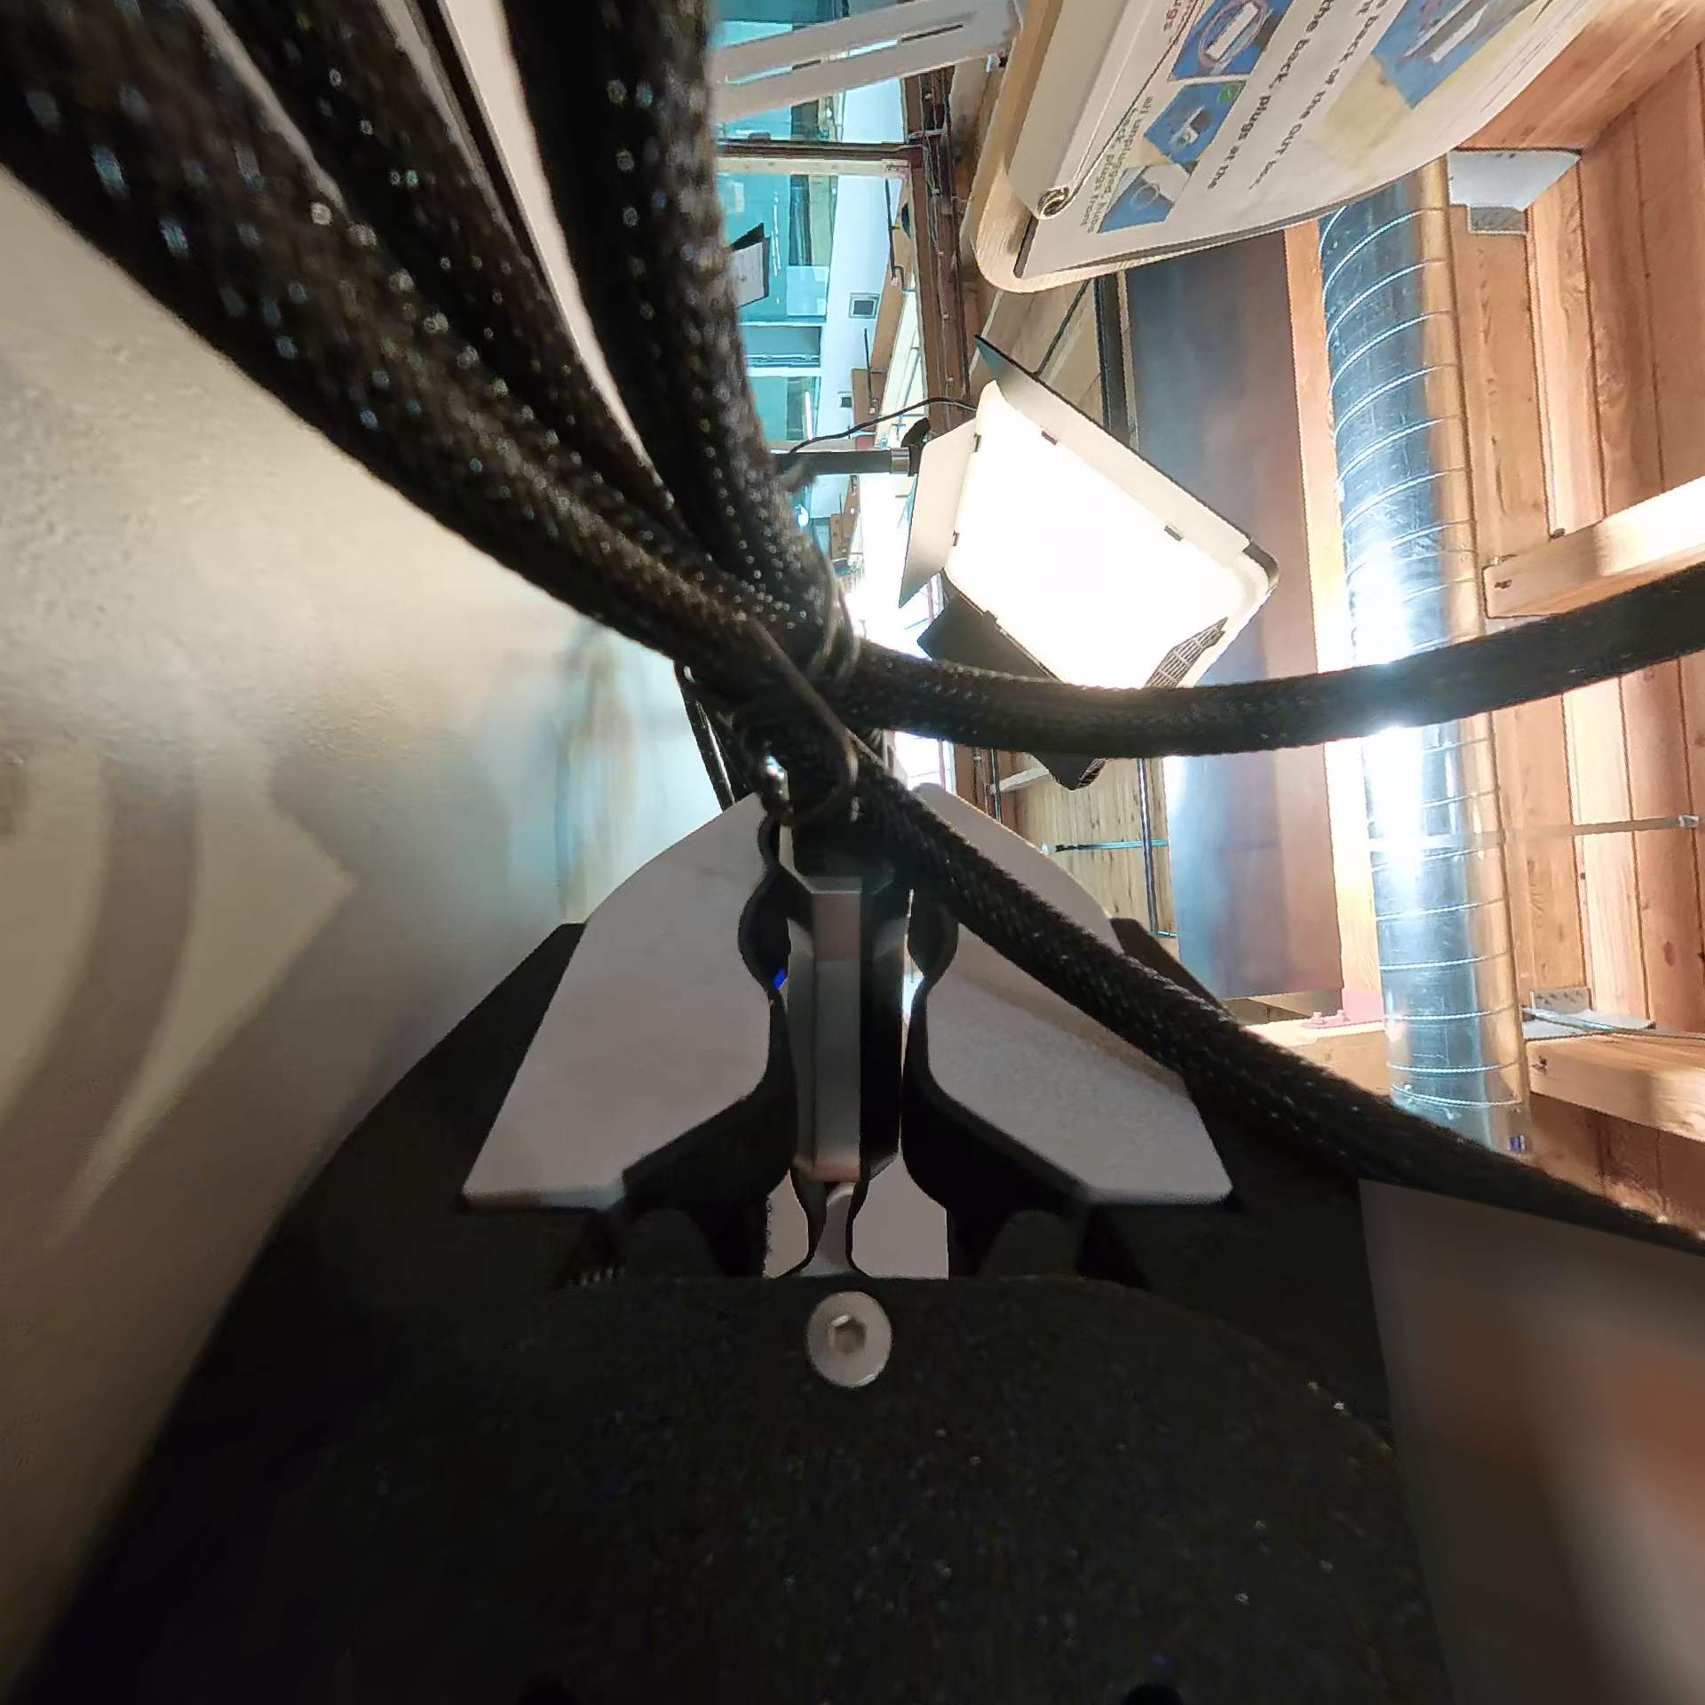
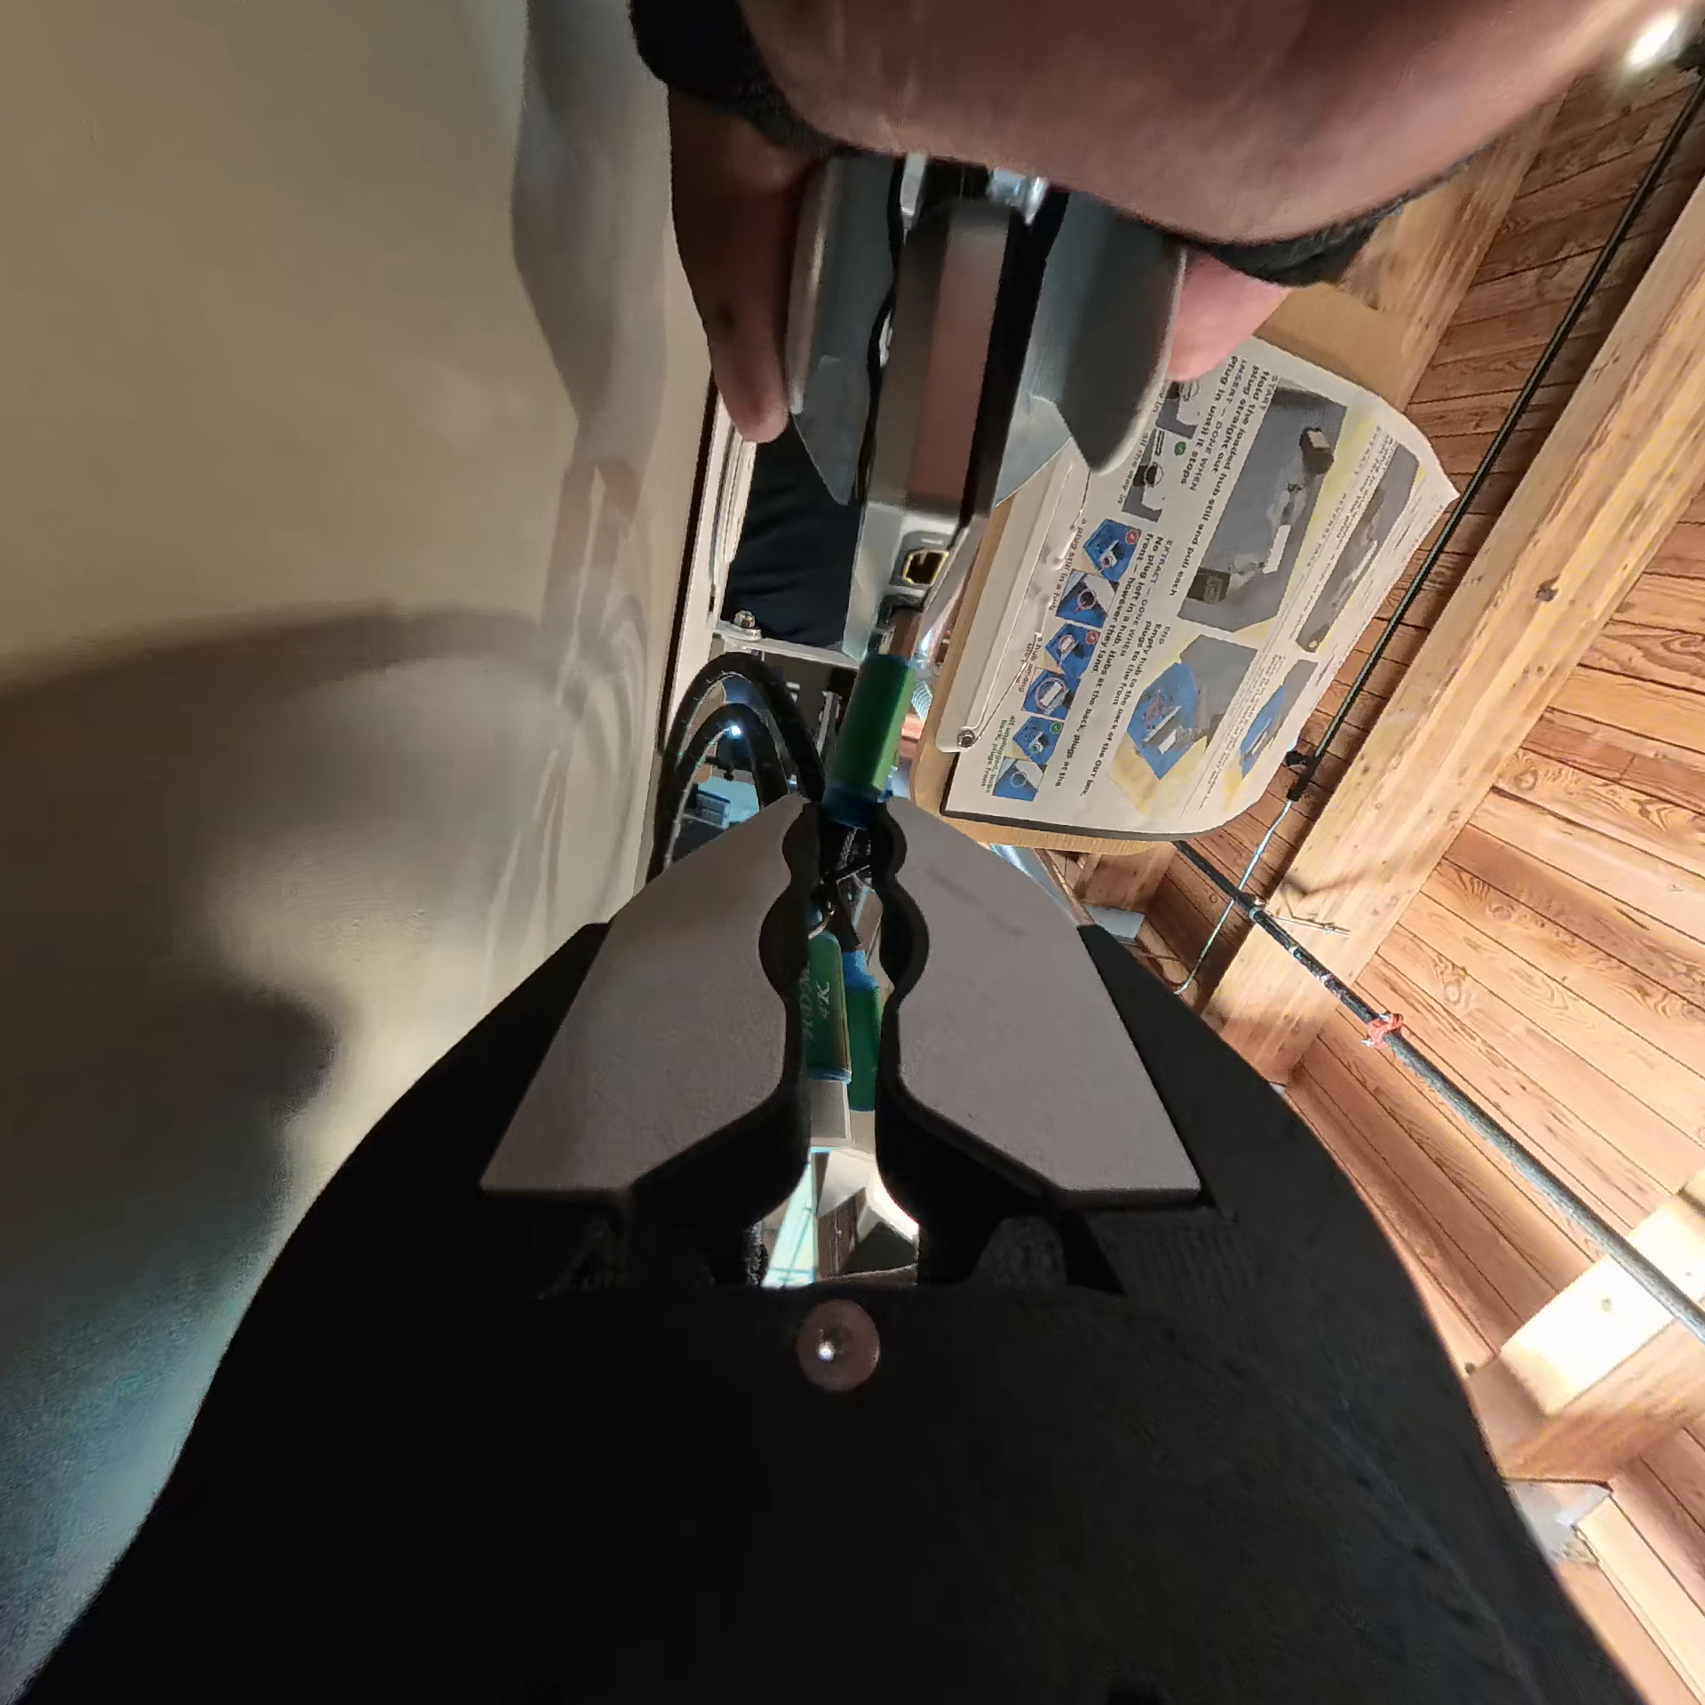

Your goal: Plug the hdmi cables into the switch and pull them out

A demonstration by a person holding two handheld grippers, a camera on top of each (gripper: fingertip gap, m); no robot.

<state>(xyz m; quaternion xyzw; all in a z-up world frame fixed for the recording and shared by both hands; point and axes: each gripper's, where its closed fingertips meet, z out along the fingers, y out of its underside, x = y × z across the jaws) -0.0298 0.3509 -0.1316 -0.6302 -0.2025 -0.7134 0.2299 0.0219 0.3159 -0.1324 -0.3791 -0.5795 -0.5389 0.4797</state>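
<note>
Wooden planks and beams fill the right of both wrist views, with a pale wall on the left; in my left view a bright light panel glows against a ribbed metal duct.

My left gripper has its jaws narrow around a grey metal block that runs lengthwise between the fingers, from the base up to the tips. Its dark pads sit at both flanks of the block, so I take it as gripped. Just beyond the tips, a bundle of black braided cables comes together at a wire ring; one cable runs off to the right, and another crosses over the right finger.

My right gripper is narrow too, closed at the tips on a thin black cord. A green plug with a blue collar stands just past the fingertips, and two more green plugs lie in the gap between the fingers, nearer the base. Farther off, a hand holds the other gripper's grey body, and a printed instruction sheet on a board sits to the right of it.
</note>
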